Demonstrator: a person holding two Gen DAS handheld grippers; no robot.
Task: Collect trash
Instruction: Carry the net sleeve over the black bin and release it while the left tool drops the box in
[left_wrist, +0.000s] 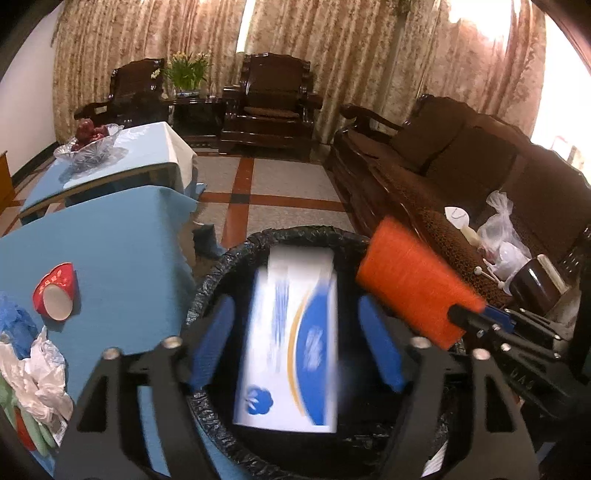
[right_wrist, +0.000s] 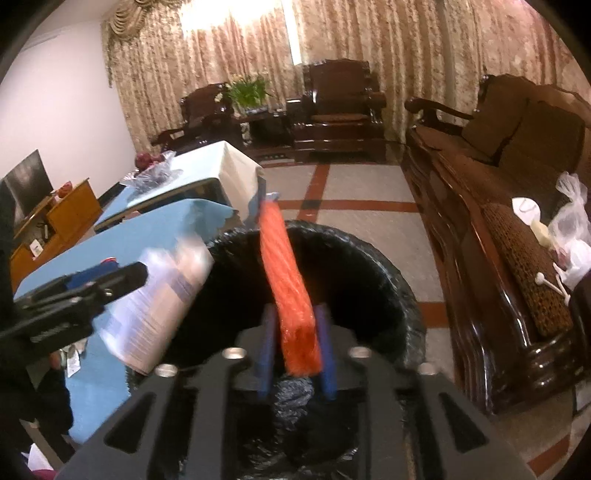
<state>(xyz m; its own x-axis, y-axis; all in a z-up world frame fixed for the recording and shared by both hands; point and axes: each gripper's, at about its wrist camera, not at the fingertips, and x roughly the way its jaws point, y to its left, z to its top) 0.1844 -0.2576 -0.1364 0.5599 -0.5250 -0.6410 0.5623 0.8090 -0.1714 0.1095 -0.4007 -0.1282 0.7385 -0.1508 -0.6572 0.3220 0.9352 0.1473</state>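
A black-lined trash bin (left_wrist: 221, 273) stands below both grippers; it also shows in the right wrist view (right_wrist: 369, 266). My left gripper (left_wrist: 295, 343) is open; a white and blue box (left_wrist: 291, 343), blurred, hangs between its spread fingers over the bin without touching the pads. The box shows at the left in the right wrist view (right_wrist: 155, 306). My right gripper (right_wrist: 295, 347) is shut on an orange packet (right_wrist: 284, 280) over the bin. The packet shows at the right in the left wrist view (left_wrist: 413, 284).
A blue-covered table (left_wrist: 122, 258) at the left holds a red paper cup (left_wrist: 55, 291) and crumpled plastic bags (left_wrist: 33, 365). A dark wooden sofa (left_wrist: 461, 173) at the right holds plastic bags (left_wrist: 498, 236) and small litter. A fruit bowl (left_wrist: 88, 142) sits on the far table.
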